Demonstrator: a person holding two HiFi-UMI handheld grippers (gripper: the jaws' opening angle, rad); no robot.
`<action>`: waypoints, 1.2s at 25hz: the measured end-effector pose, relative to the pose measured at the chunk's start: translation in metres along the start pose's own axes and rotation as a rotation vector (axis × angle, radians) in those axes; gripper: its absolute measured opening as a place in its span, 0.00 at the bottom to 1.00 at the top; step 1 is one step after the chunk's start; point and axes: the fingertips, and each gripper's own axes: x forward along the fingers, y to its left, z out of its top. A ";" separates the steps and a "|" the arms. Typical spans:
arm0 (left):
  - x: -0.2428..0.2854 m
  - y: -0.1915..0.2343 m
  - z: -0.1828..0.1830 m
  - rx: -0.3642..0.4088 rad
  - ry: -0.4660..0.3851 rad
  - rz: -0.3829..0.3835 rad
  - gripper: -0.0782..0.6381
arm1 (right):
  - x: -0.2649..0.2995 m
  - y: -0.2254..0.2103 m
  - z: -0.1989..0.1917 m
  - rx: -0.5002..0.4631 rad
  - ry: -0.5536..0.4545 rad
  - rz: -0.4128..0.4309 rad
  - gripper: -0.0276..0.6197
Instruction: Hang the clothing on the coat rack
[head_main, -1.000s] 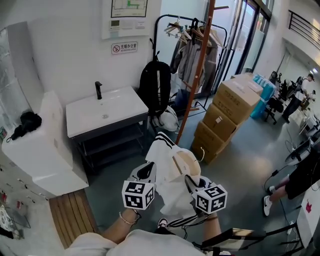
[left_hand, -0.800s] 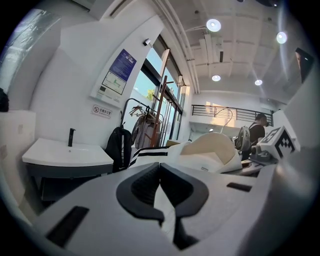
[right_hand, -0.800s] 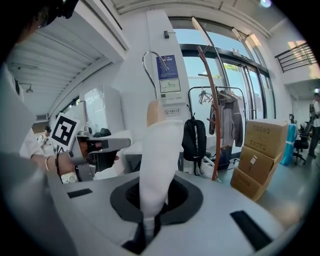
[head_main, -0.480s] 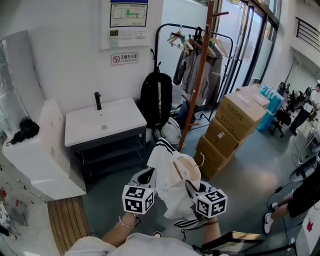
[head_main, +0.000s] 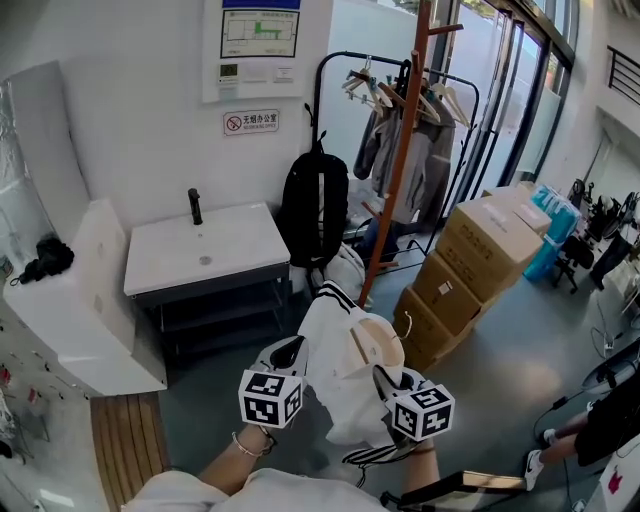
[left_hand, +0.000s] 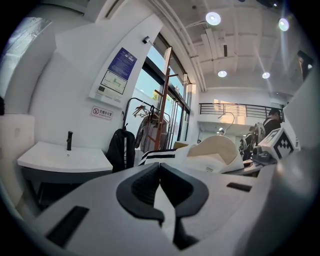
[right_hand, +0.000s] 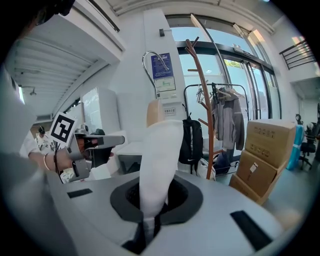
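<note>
A white garment (head_main: 340, 375) with black stripes hangs on a wooden hanger (head_main: 378, 338) between my two grippers, low in the head view. My left gripper (head_main: 290, 352) is shut on the garment's left edge, and a thin strip of white cloth shows between its jaws (left_hand: 160, 172). My right gripper (head_main: 384, 376) is shut on the garment's right side. White cloth (right_hand: 159, 155) rises out of its jaws (right_hand: 151, 210), with the hanger's metal hook (right_hand: 148, 62) above. The brown wooden coat rack (head_main: 398, 160) stands ahead, beyond the garment and apart from it.
A black backpack (head_main: 318, 200) hangs left of the coat rack. Behind is a black clothes rail (head_main: 425, 120) with jackets and hangers. Stacked cardboard boxes (head_main: 480, 240) sit to the right. A white sink (head_main: 205, 245) and white cabinet (head_main: 70, 300) stand at left. A person (head_main: 612, 405) is at the right edge.
Both grippers keep their hold on the garment and stay low in the view. The view has tilted up a little, and the left gripper has drifted slightly left.
</note>
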 end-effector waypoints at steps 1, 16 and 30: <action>0.004 0.001 0.001 0.001 0.001 0.007 0.12 | 0.002 -0.006 0.000 0.003 0.001 0.000 0.08; 0.075 0.017 0.010 -0.008 -0.010 -0.003 0.12 | 0.040 -0.060 0.004 0.013 0.024 0.006 0.08; 0.164 0.038 0.042 -0.037 -0.054 -0.018 0.12 | 0.089 -0.116 0.051 -0.050 0.019 0.045 0.08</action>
